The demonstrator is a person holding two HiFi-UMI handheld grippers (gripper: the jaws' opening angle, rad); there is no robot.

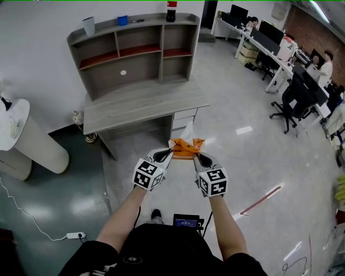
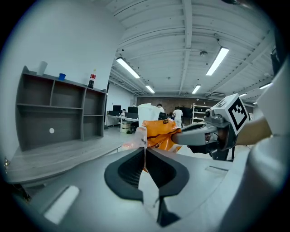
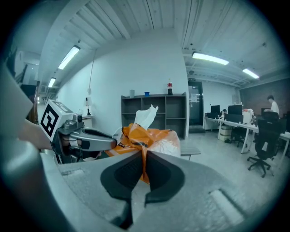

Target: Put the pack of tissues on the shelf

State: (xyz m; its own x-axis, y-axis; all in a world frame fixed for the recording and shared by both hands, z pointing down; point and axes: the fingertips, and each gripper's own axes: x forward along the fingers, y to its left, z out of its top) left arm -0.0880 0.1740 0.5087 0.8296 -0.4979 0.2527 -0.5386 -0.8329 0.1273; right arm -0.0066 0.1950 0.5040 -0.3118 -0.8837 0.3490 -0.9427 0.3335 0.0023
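Orange tissue pack pinched in mid-air by both claws

Orange-wrapped pack of tissues hangs in the air between the two claws. It is over the floor, in front of the counter and not touching it. White tissue sticks up from the pack's top.

Left claw is closed on the pack's left end. The left gripper view shows its pads squeezed together on a thin flap of wrapper. Right claw is closed on the pack's right end. The right gripper view shows orange wrapper film clamped between its pads. Claw tips angle in toward each other, close together, with the pack spanning the gap. Bare forearms run back from each claw to the bottom of the head view.

Shelf stands on the back of the counter against the white wall. It is grey wood with open compartments, and some boards are red. White round spot is on the back panel of the wide lower compartment; cannot tell what it is. On the shelf top are a white cup at the left, a blue cup further right, and a dark bottle with a red label at the right end. Drawers sit under the counter's right end.

Power strip lies on the floor at lower left. Office chairs and desks with monitors stand far right, well apart from the counter.
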